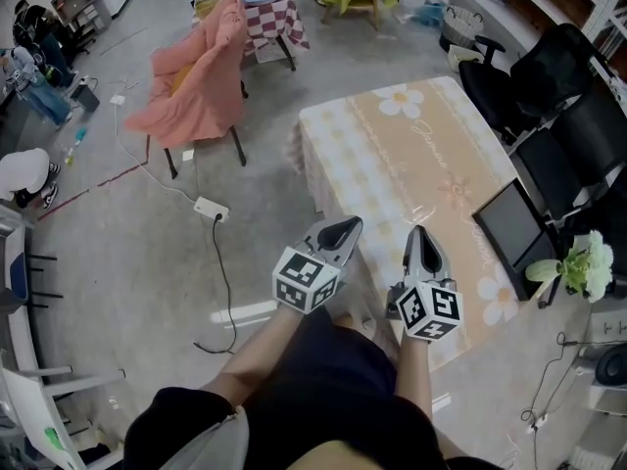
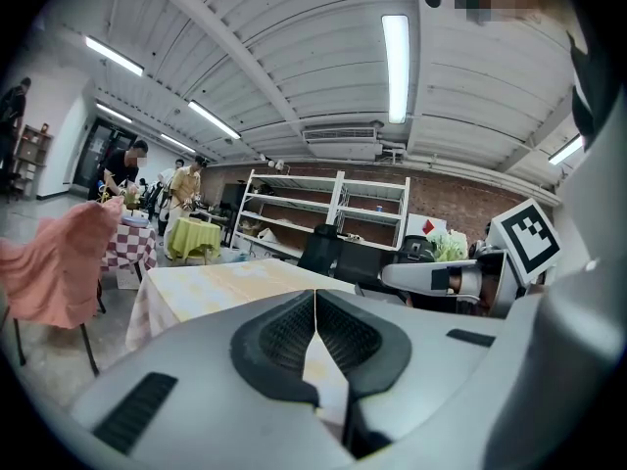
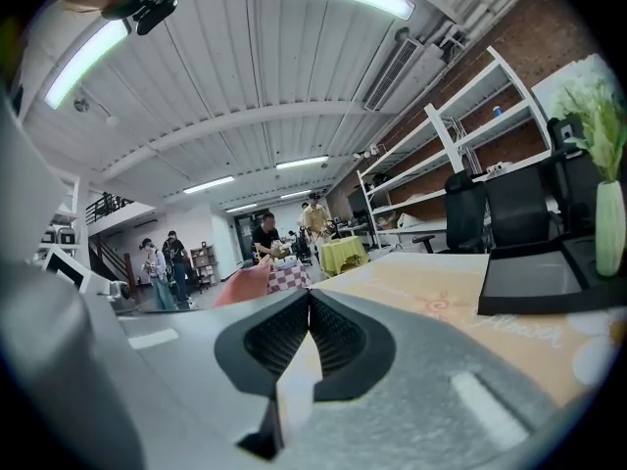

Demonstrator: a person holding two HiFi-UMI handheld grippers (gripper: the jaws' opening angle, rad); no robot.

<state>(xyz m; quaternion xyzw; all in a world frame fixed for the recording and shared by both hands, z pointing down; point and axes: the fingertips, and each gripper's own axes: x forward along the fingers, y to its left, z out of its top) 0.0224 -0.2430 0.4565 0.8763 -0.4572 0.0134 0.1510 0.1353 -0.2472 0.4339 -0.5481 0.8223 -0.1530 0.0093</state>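
My left gripper point(image 1: 349, 225) is held at the near edge of a table with a yellow flowered cloth point(image 1: 411, 155), its jaws shut on nothing. In the left gripper view the ribbed pads point(image 2: 294, 333) meet at the tips point(image 2: 314, 294), with the table point(image 2: 235, 282) beyond. My right gripper point(image 1: 419, 233) hovers over the same near edge, also shut and empty. Its own view shows the closed tips point(image 3: 309, 294) above the cloth point(image 3: 431, 292). The right gripper also appears in the left gripper view, as a marker cube point(image 2: 524, 241).
A black tray point(image 1: 509, 225) lies at the table's right edge beside a vase of white flowers point(image 1: 578, 267). Black office chairs point(image 1: 558, 116) stand to the right. A chair draped in pink cloth point(image 1: 201, 76), a power strip point(image 1: 211, 208) and cables are on the floor at left.
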